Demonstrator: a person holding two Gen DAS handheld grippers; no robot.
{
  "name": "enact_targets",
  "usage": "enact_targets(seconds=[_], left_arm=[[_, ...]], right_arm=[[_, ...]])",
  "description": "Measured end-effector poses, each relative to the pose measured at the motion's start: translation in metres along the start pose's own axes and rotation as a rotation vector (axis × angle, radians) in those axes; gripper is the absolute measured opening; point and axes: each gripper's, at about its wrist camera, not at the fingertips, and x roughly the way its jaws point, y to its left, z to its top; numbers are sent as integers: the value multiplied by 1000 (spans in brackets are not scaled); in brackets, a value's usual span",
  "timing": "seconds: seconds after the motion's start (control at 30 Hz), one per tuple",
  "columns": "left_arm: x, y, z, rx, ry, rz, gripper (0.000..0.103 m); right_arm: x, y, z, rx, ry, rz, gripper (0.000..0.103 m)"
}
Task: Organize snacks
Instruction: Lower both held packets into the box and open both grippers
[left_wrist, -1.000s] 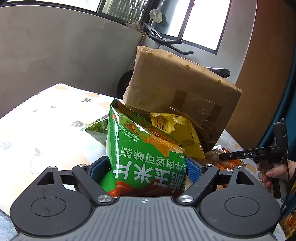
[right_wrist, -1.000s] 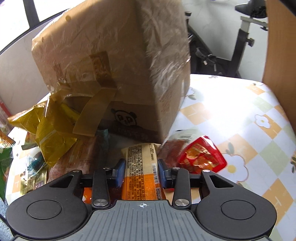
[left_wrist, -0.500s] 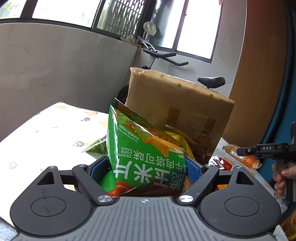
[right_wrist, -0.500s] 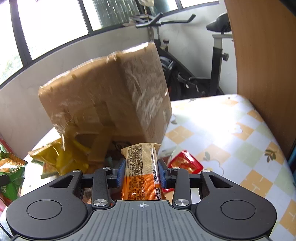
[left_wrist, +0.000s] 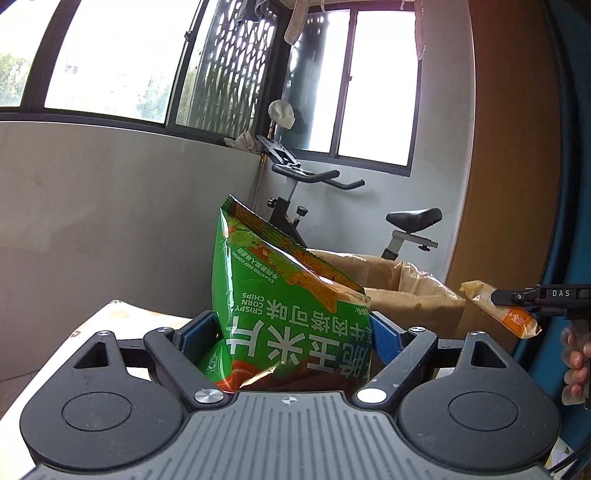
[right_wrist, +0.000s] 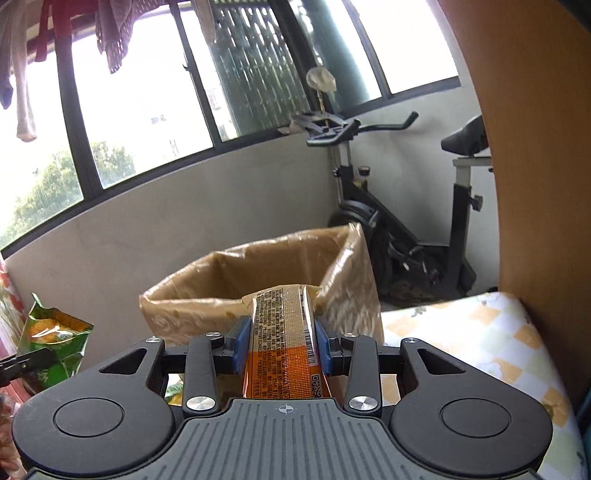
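My left gripper (left_wrist: 291, 332) is shut on a green corn chips bag (left_wrist: 280, 295) and holds it up in front of the open brown cardboard box (left_wrist: 402, 280). My right gripper (right_wrist: 282, 345) is shut on an orange and beige snack packet (right_wrist: 284, 332), held just before the box's open top (right_wrist: 236, 280). In the left wrist view the right gripper (left_wrist: 517, 299) and its packet (left_wrist: 498, 314) show at the far right. In the right wrist view the green bag (right_wrist: 55, 343) shows at the far left.
An exercise bike (right_wrist: 399, 206) stands behind the box by the grey wall. The table with a floral checked cloth (right_wrist: 480, 343) runs to the right of the box. A brown wooden panel (right_wrist: 535, 147) rises at the right.
Both grippers rose with their snacks from the table to the level of the box's rim. The box's open top has come into view, and the loose snacks on the table dropped out of sight.
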Motion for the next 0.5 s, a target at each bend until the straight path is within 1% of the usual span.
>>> enact_targets(seconds=[0.1, 0.23, 0.27, 0.33, 0.5], left_arm=[[22, -4, 20, -1, 1, -14, 89], [59, -16, 48, 43, -5, -30, 89], [74, -18, 54, 58, 8, -43, 89], [99, -23, 67, 72, 32, -42, 89], [147, -25, 86, 58, 77, -13, 89]], right_arm=[[17, 3, 19, 14, -2, 8, 34], [55, 10, 41, -8, 7, -1, 34], [65, 11, 46, -7, 11, -6, 34], [89, 15, 54, -5, 20, -25, 34], [140, 22, 62, -12, 37, -76, 34]])
